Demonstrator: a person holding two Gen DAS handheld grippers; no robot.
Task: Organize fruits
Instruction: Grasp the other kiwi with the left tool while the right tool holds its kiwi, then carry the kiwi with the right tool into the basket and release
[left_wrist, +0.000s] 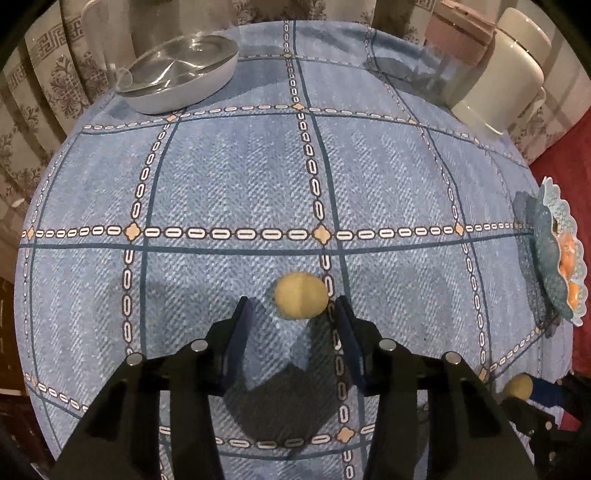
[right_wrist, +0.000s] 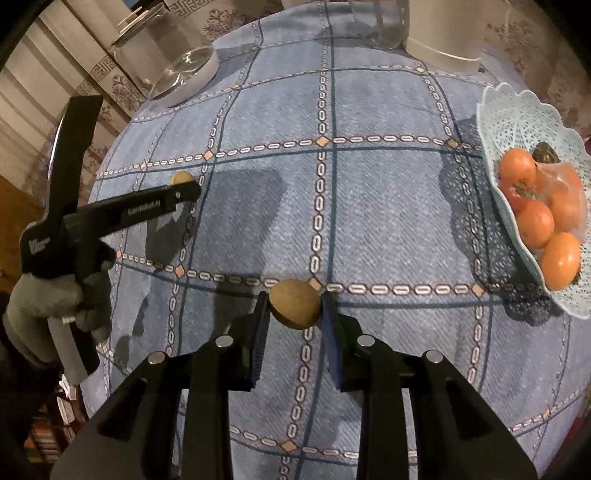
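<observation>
Your left tool (left_wrist: 291, 306) gapes, released, behind one kiwi (left_wrist: 301, 295) on the bench (left_wrist: 221, 184); your right tool (right_wrist: 293, 308) flanks another kiwi (right_wrist: 294, 303) (contact uncertain, I cannot tell).

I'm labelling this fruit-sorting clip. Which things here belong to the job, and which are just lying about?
Job: two kiwis, lace fruit basket, tangerines, left gripper, right gripper.
Lying about: glass bowl, white canister, tablecloth.
</observation>
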